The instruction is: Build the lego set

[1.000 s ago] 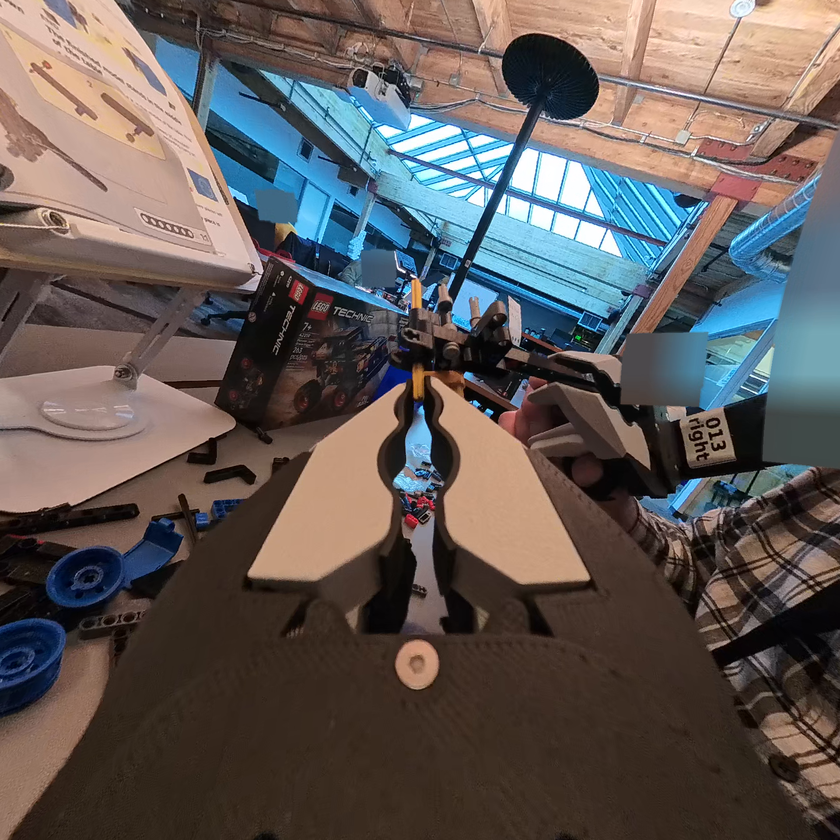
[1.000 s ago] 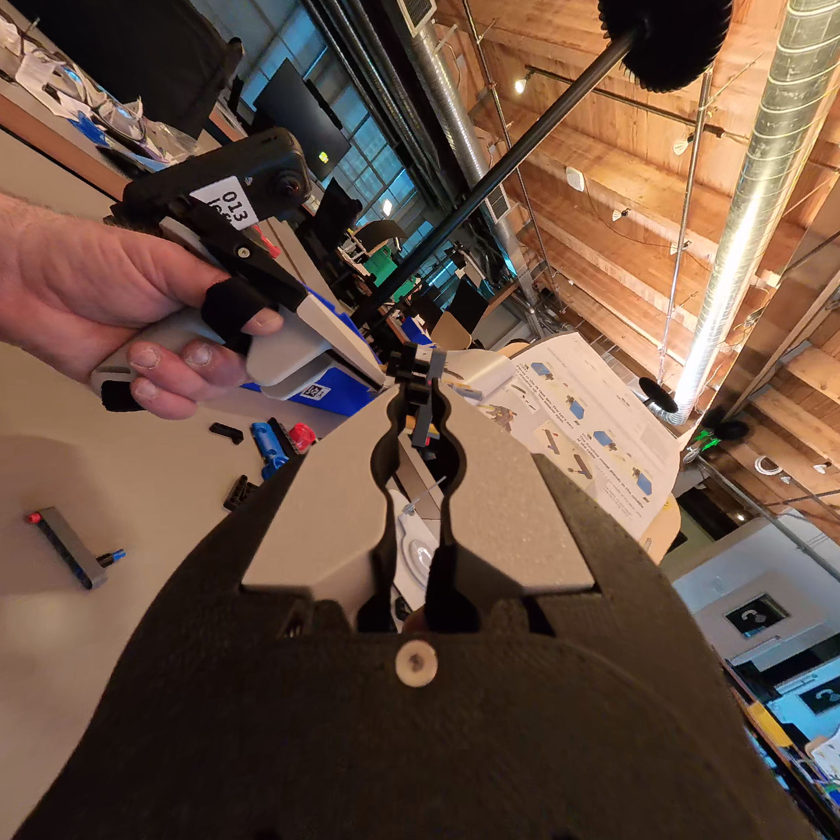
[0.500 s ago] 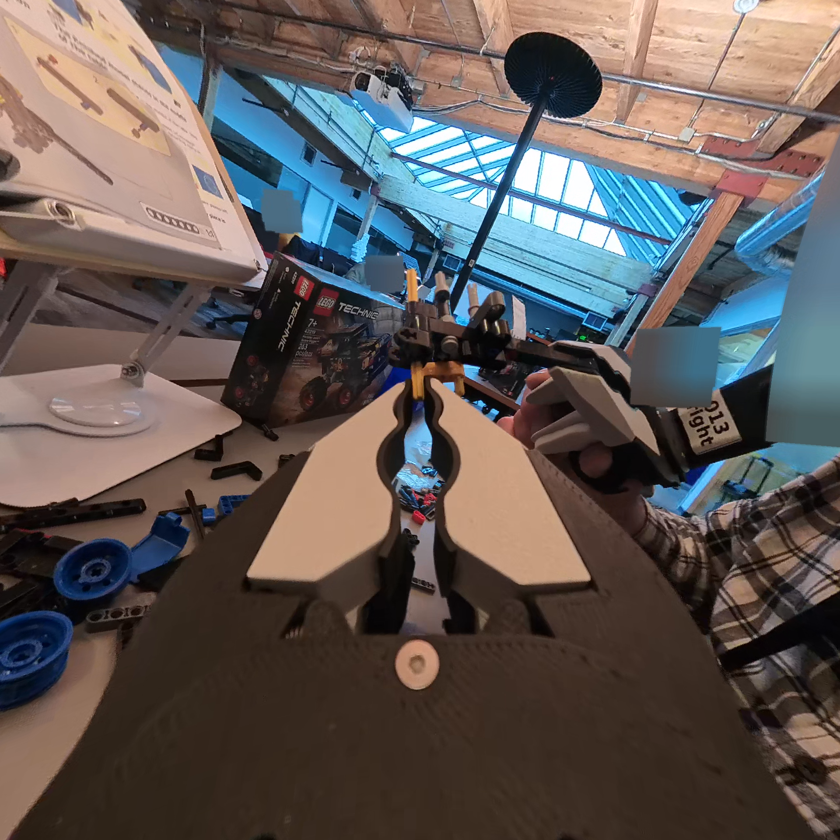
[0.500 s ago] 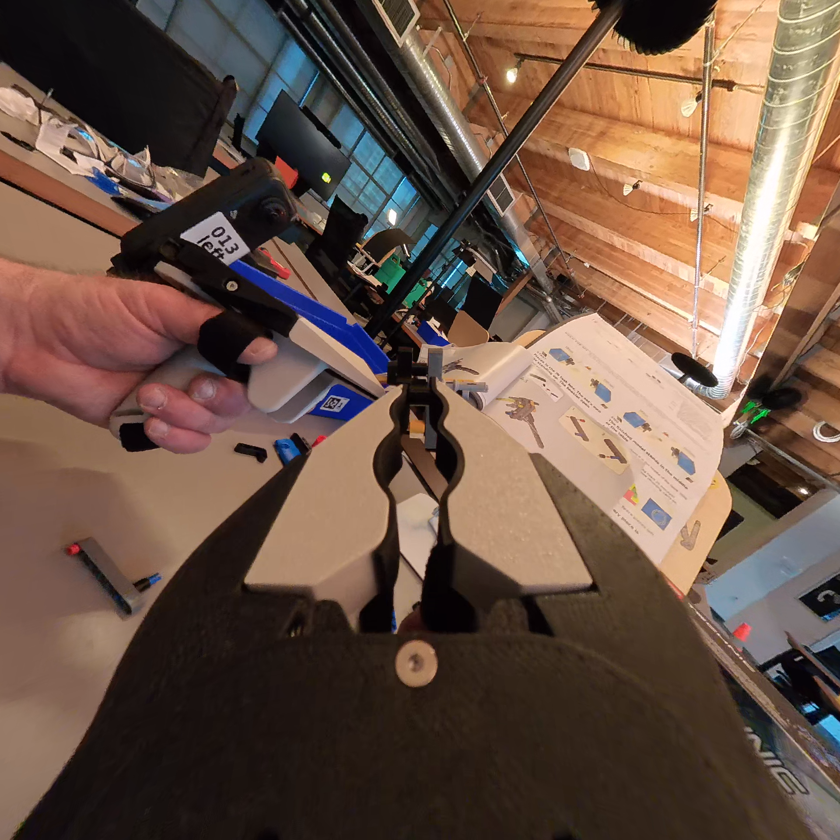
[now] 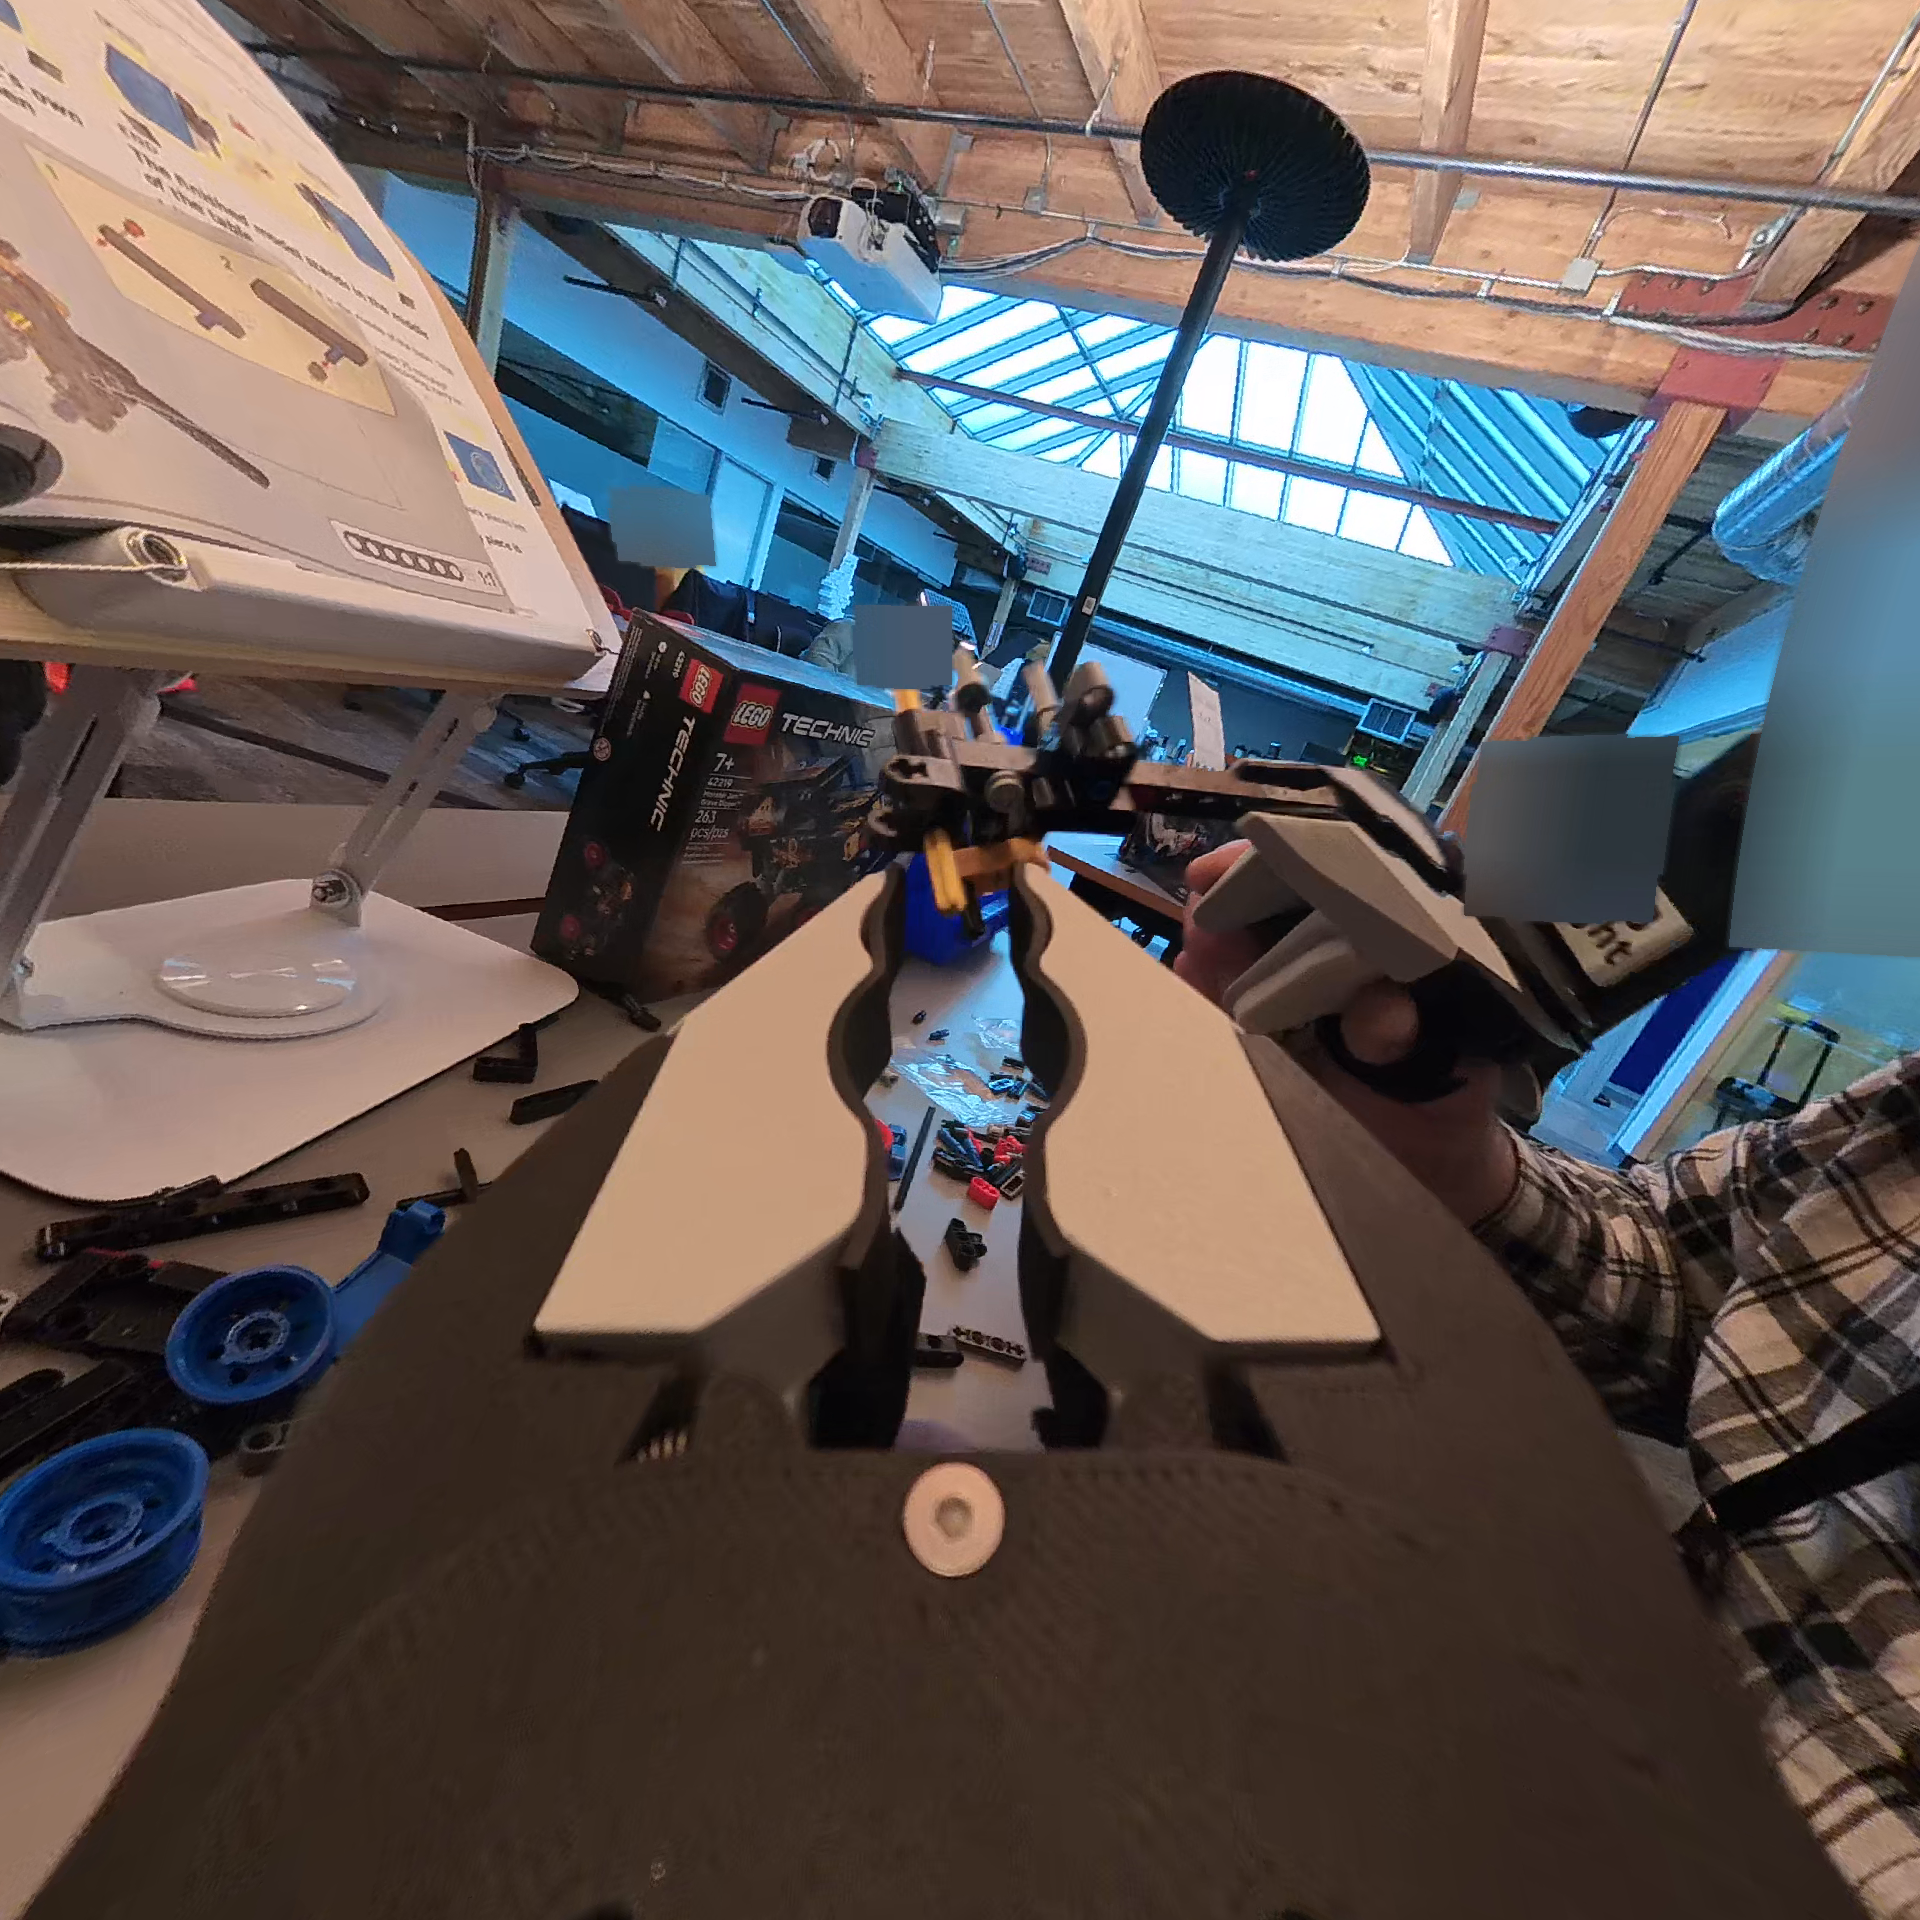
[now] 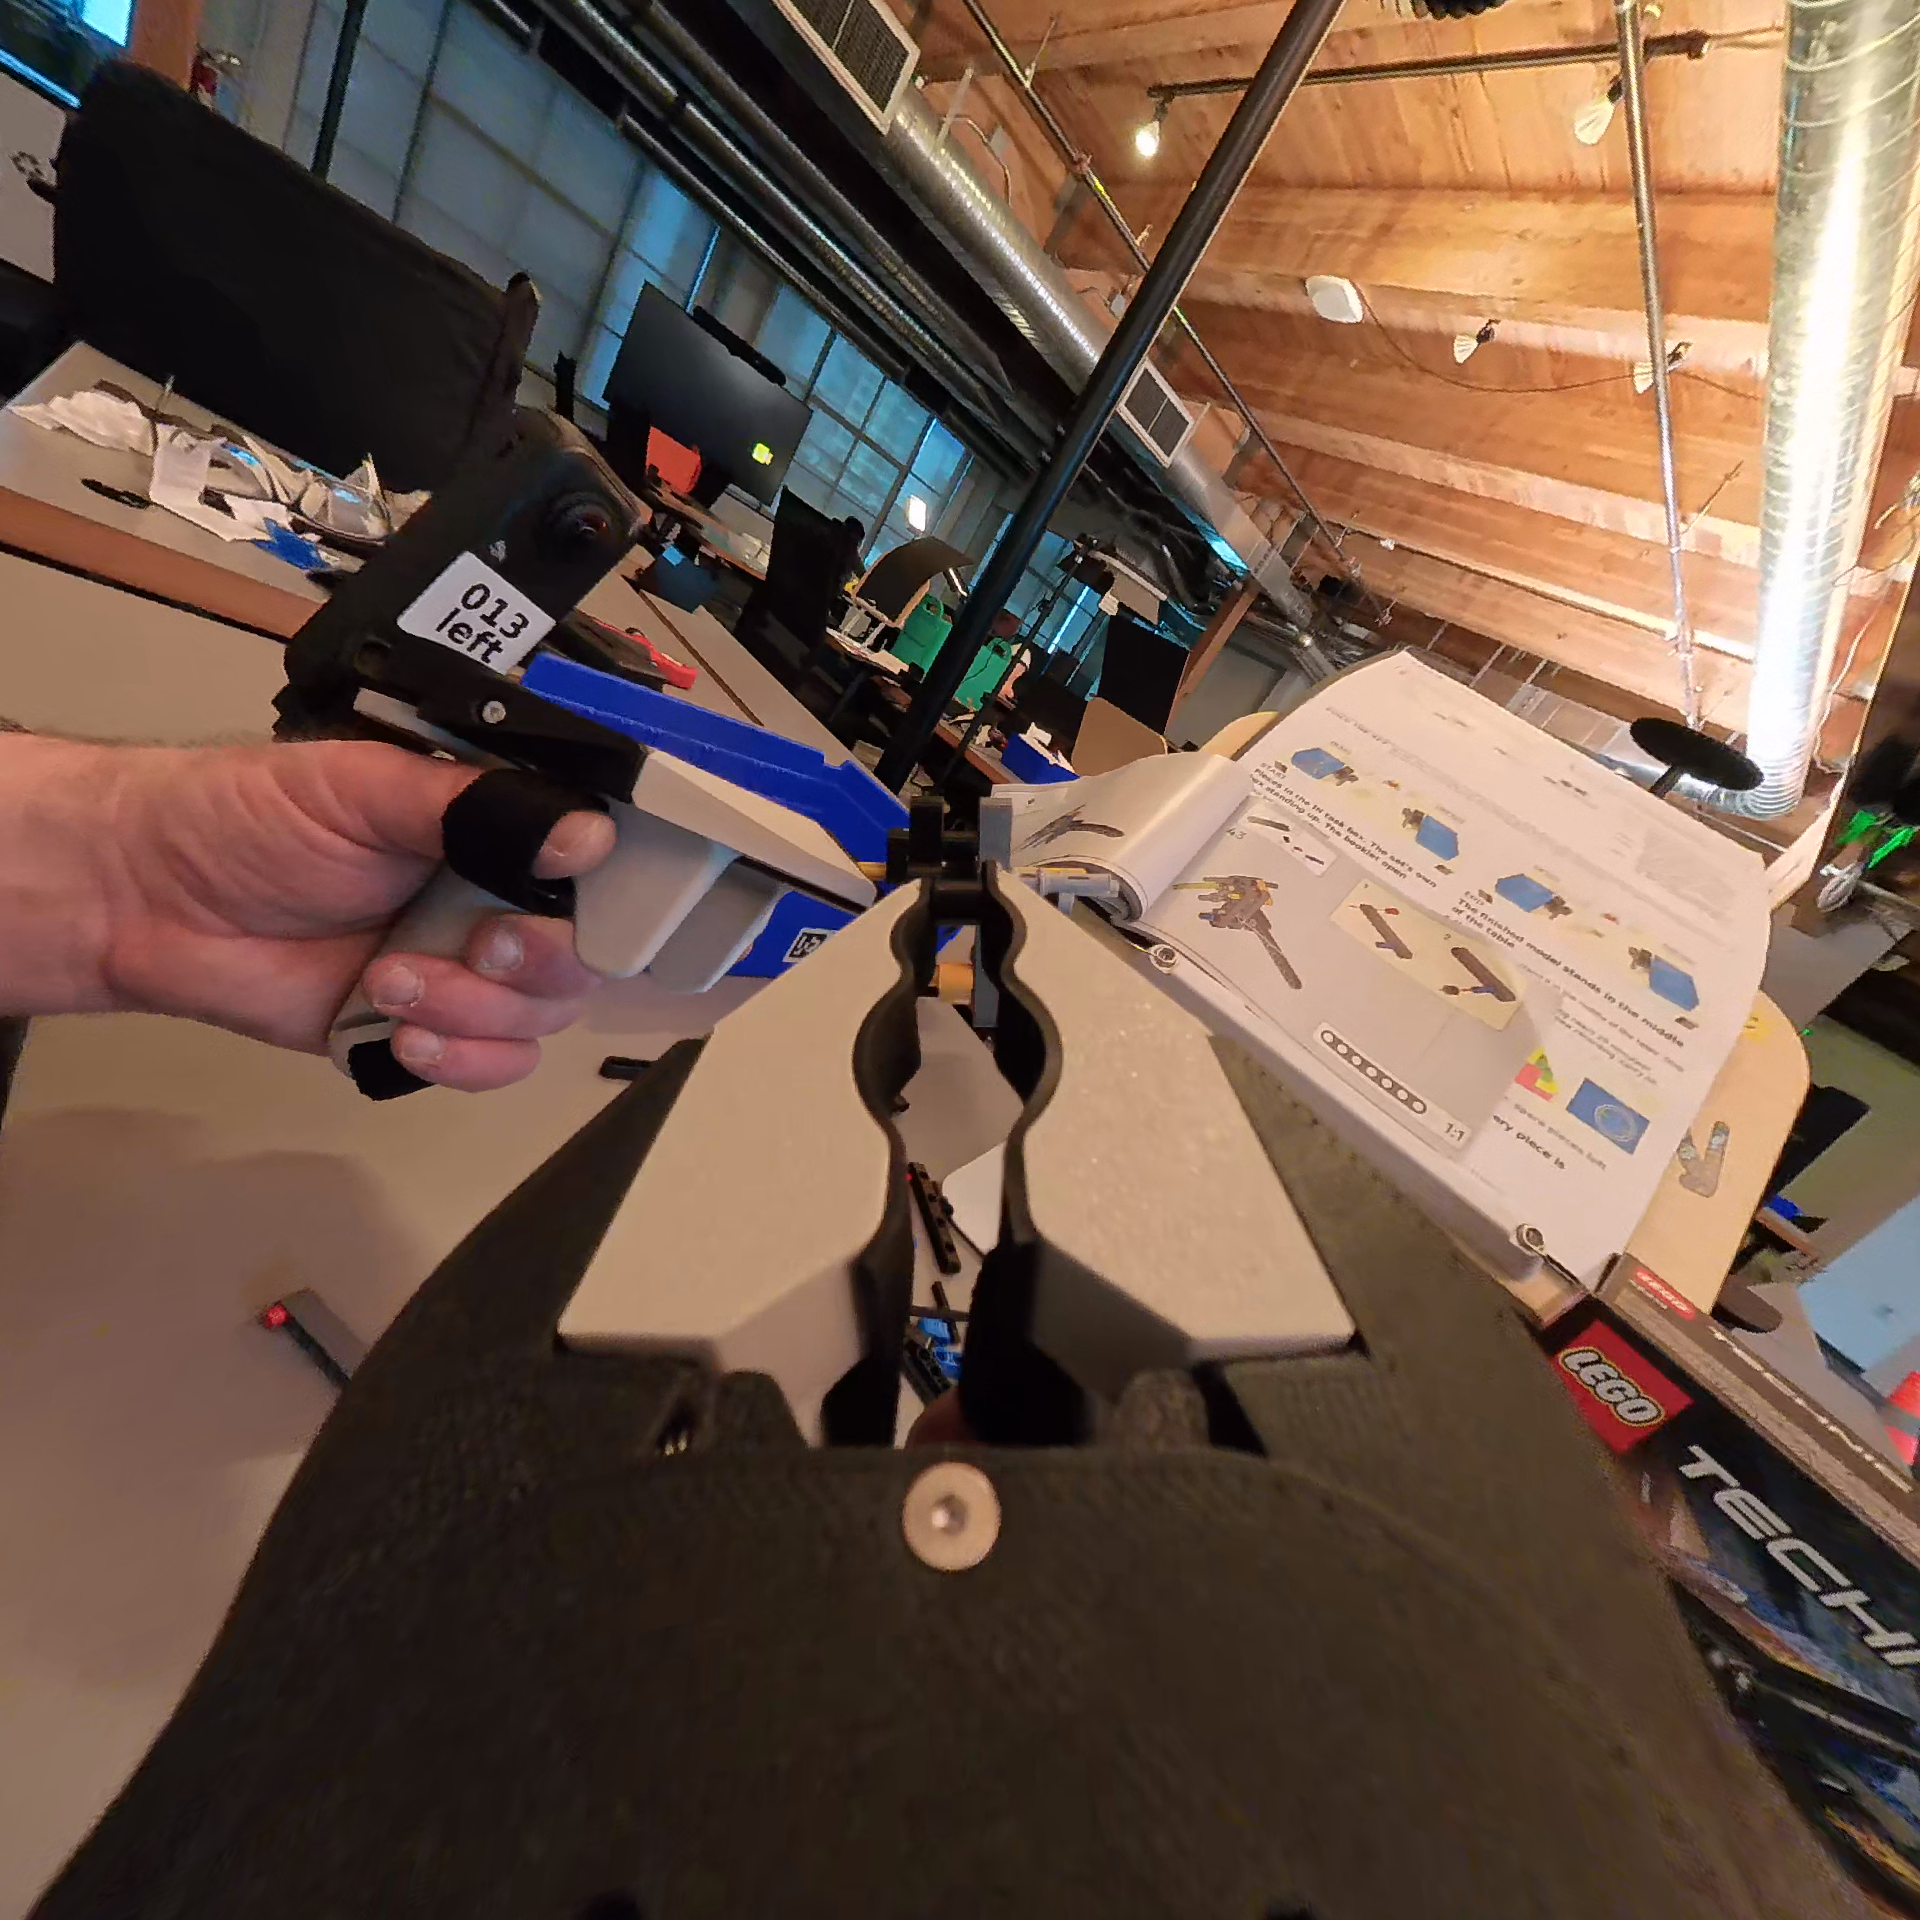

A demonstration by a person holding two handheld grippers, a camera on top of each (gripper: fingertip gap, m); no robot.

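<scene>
- Left tongs [image 5: 951,894] stand parted at the tips, and the yellow underside of the lego assembly [image 5: 997,790] sits in the gap between them; I cannot tell whether either tip touches it.
- Right tongs [image 6: 951,883] are pinched on the dark end of that assembly, gripping it up in the air above the worktop [image 5: 1039,1392].
- From my left wrist view, the right tongs reach in from the right of the assembly, held by a hand [image 5: 1382,1049] with a plaid sleeve [image 5: 1704,1299] behind it.
- From my right wrist view, the left tongs come in from the left of the assembly, a hand [image 6: 260,894] wrapped round their grey handle.
- I see the assembly as a dark grey and black cluster of beams and pins, with yellow pieces below and short tan pegs sticking up on top.
- Behind the assembly, the set's box [image 5: 717,800] stands on the worktop.
- Left of the box, an open instruction booklet [image 5: 229,343] rests on a white stand [image 5: 260,997].
- Below the assembly, small red, blue and black loose pieces [image 5: 977,1153] lie scattered on the worktop.
- Far left of the assembly, two blue wheel hubs [image 5: 249,1340] lie among black beams [image 5: 208,1210].
</scene>
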